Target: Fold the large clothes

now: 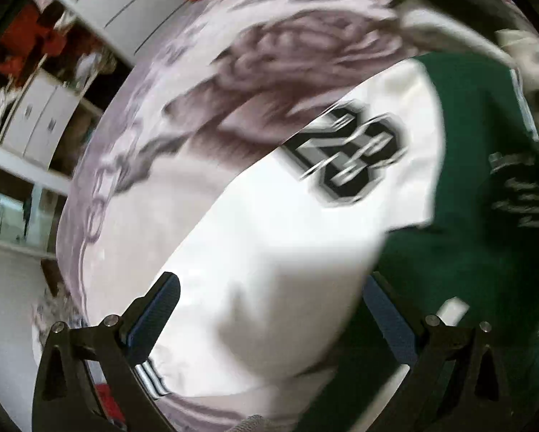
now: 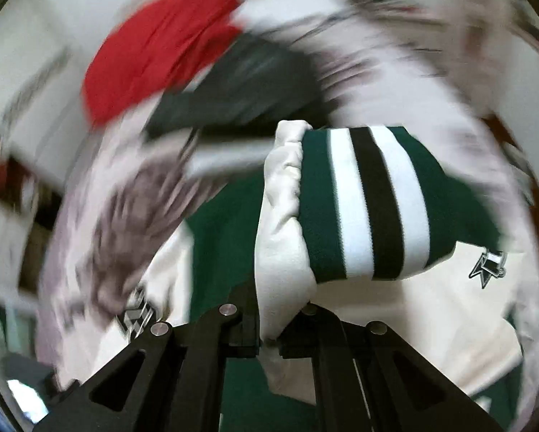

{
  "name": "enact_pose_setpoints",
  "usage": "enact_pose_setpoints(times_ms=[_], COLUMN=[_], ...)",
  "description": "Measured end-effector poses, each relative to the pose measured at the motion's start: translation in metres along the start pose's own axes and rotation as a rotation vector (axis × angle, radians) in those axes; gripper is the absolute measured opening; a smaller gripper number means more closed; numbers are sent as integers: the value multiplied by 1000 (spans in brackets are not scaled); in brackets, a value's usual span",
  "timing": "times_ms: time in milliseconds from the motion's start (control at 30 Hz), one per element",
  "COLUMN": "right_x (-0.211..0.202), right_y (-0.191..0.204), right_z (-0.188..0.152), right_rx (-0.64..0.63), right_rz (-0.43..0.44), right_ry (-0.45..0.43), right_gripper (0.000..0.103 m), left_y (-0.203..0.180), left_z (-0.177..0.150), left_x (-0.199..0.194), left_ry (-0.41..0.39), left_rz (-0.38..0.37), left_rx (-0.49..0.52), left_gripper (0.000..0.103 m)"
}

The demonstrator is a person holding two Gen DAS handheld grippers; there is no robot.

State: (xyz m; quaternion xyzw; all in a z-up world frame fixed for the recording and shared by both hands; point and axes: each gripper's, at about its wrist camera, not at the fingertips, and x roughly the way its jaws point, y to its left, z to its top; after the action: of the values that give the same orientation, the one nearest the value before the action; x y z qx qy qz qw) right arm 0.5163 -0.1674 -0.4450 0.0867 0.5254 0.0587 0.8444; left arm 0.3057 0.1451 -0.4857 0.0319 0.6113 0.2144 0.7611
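Right wrist view: right tool (image 2: 269,327) clamped on jersey's (image 2: 233,223) striped sleeve cuff (image 2: 363,201) at frame centre, likely to carry it inward for a fold | left wrist view: left tool (image 1: 269,309) spread wide, holding nothing, over white sleeve (image 1: 269,244) on patterned bedspread (image 1: 255,72), lower centre.

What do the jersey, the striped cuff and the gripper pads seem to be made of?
Jersey: soft matte cloth, likely a knit; it drapes and creases. Its number looks like a stitched patch, but blur leaves this open.
Striped cuff: thicker matte knit; it holds its shape beside the puckered white fabric.
Left gripper pads: dark blue, textured, probably rubber.
Right gripper: black rigid links.
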Motion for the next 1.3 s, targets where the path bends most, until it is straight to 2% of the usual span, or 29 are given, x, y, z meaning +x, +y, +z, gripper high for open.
enact_pose_setpoints(times_ms=[100,167,200,233,267,300,367,400,433,500,567,667,700,733,800,867,933,967,1033,1100,1133,1167,1233,1300], right_x=[64,99,110,112,108,91,50,25,3,-37,-49,-33,-26,-23,-29,-43,-52,-54,-52,-64,-73,-86,-109,-114], right_y=[69,97,95,89,77,55,14,-13,-36,-95,-144,-203,-215,-223,-249,-278,-299,-308,-316,-308,-304,-299,-295,-287], right_z=[-35,-62,-70,-79,-85,-90,-97,-104,-106,-130,-156,-195,-203,-204,-206,-213,-226,-236,-252,-265,-269,-272,-274,-272], right_rx=[-168,-244,-225,-190,-129,-58,67,128,173,277,342,374,375,382,424,535,605,635,667,681,692,720,789,843], right_rz=[-37,-60,-40,-6,61,113,162,149,114,-30,-148,-175,-187,-204,-288,-349,-395,-381,-278,-220,-205,-178,-88,28], right_ry=[97,211,278,321,358,360,302,266,241,213,265,404,412,390,288,207,186,208,309,391,400,387,306,210], right_gripper=[5,7,13,25,32,44,46,46,46,47,47,46,45,39,28,27,27,27,28,29,29,29,39,39], left_y=[15,15,14,14,13,11,5,3,0,-8,-21,-45,-55,-65,-84,-102,-116,-121,-127,-127,-125,-123,-120,-114], left_z=[-11,-17,-18,-20,-23,-26,-29,-29,-28,-24,-14,2,8,14,26,38,46,49,52,53,54,55,56,56], left_x=[13,12,13,12,10,6,3,0,-2,-10,-24,-41,-44,-47,-50,-48,-36,-24,-1,19,25,28,27,24], left_ry=[21,27,33,39,48,55,66,70,75,82,58,17,4,-8,-35,-75,-77,-59,-11,26,33,33,24,13], left_rz=[-5,-16,-23,-34,-46,-51,-54,-53,-58,-72,-92,-113,-115,-115,-115,-92,-66,-51,-28,-19,-19,-21,-14,-11], left_rx=[-16,-18,-17,-19,-23,-26,-29,-33,-41,-58,-73,-55,-39,-21,7,31,48,52,56,46,41,34,29,30], left_gripper=[103,103,103,103,103,103,103,103,103,103,103,103,103,103,103,103,103,103,103,103,103,103,103,103])
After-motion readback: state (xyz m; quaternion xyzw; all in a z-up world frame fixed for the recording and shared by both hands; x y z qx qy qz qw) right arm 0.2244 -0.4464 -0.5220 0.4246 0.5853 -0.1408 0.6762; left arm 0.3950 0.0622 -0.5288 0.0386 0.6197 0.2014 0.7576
